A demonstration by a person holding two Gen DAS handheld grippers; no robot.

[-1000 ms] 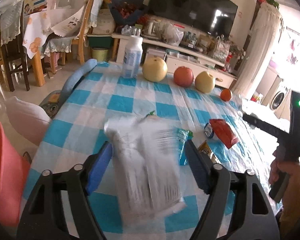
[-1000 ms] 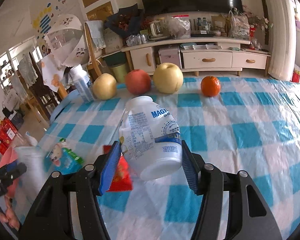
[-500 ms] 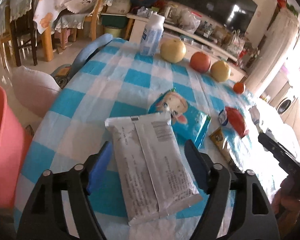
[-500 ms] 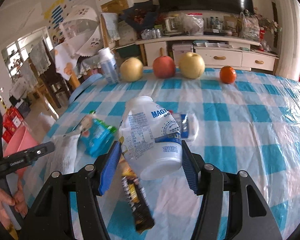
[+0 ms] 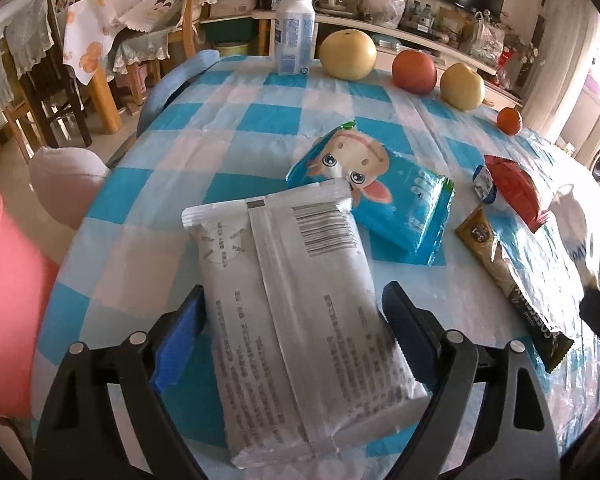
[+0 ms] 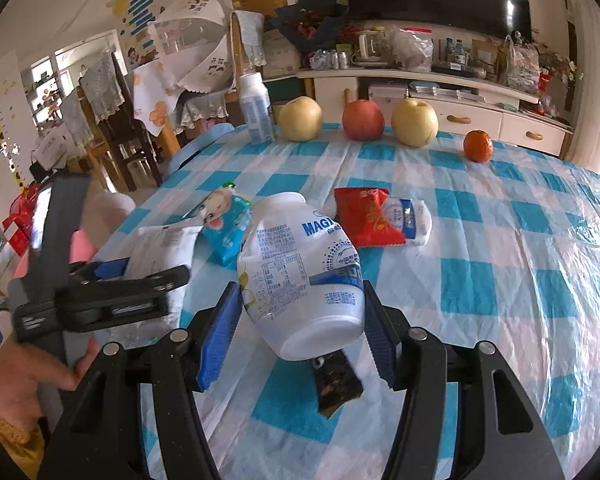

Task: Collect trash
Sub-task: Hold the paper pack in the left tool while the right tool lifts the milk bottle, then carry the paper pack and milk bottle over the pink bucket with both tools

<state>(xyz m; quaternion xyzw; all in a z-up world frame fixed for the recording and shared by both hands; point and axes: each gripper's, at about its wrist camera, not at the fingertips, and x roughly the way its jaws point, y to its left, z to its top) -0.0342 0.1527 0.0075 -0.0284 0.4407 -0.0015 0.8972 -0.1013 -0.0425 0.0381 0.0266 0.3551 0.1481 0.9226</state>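
Checkered blue-white plastic tablecloth (image 6: 480,280) carries four fruits in a row at 12 o'clock and five wrappers. Left gripper (image 5: 292,320), pitched down, has just been opening, jaws loose around the silver foil packet (image 5: 300,304) lying flat; right gripper (image 6: 300,320) grasps one white plastic bottle (image 6: 300,272).

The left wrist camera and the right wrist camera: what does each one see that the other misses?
Only the left view shows the pink bin beside the table and the silver packet's printed back up close. Only the right view shows the person's hand and the white bottle clamped in the right gripper. Both show the fruit row and blue cartoon wrapper.
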